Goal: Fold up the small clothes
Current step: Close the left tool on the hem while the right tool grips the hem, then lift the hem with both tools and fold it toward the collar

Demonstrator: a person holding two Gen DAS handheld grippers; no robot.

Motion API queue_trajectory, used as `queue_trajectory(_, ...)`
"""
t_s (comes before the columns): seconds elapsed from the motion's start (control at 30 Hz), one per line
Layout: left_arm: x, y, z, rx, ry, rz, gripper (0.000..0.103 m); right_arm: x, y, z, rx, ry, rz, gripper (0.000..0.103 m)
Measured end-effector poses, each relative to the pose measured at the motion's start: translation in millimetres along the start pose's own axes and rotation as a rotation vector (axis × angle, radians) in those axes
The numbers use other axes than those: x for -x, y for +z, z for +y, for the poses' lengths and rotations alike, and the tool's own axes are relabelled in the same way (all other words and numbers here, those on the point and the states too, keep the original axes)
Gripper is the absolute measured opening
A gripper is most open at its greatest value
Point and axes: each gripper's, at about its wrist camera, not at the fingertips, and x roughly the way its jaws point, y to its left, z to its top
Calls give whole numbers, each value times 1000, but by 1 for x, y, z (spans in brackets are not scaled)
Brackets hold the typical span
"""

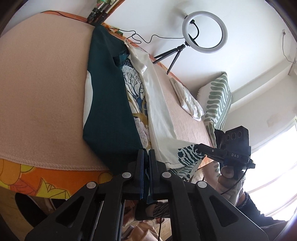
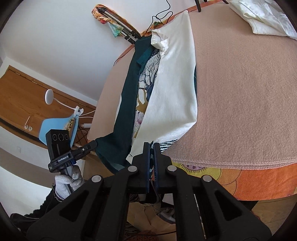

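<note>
The left tool (image 1: 146,153) is pressed together on the near hem of the garment (image 1: 111,115), pinching its dark green side. The right tool (image 2: 151,148) is likewise clamped shut on the same hem at the cream side (image 2: 172,89). The garment stretches away from both tools across the pink blanket (image 2: 241,92) covering the table, its printed lining showing in the gap between the two folded-in sides. Just below the tools the blanket's stitched edge (image 2: 232,163) ends over an orange floral cloth (image 2: 259,178). Beyond the right tool's far right lies a crumpled white garment (image 2: 263,16); bare blanket lies open on either side
</note>
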Motion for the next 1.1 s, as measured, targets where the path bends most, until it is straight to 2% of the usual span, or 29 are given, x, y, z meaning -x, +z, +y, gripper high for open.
queue_trajectory(0.2,-2,21,2,-4,15,-20,2,5,26,-1,-11,-10,-25,5)
queue_trajectory(0.37,-2,19,4,-19,26,-8,2,1,33,2,49,-114,1,6)
queue_trajectory(0.43,-2,13,7,-3,23,10,2,-2,24,-4,58,-169,50,12)
queue_trajectory(0.5,-2,6,11,11,31,25,2,-6,12,-10,64,-189,94,31)
queue_trajectory(0.57,0,0,15,26,52,44,2,-10,-1,-15,70,-213,126,36)
queue_trajectory(0.63,0,-5,22,73,74,87,8,-15,-11,-18,81,-235,152,36)
queue_trajectory(0.67,0,-8,25,88,97,101,19,-17,-14,-19,80,-240,161,37)
queue_trajectory(0.73,-1,-13,30,110,143,132,33,-21,-17,-22,73,-237,180,37)
queue_trajectory(0.83,1,-19,37,142,159,148,33,-21,-18,-24,72,-234,183,39)
queue_trajectory(0.97,-4,-25,43,185,127,164,33,-19,-19,-24,51,-181,194,45)
queue_trajectory(1.1,-10,-25,36,164,108,170,33,-23,-21,-18,73,-191,194,47)
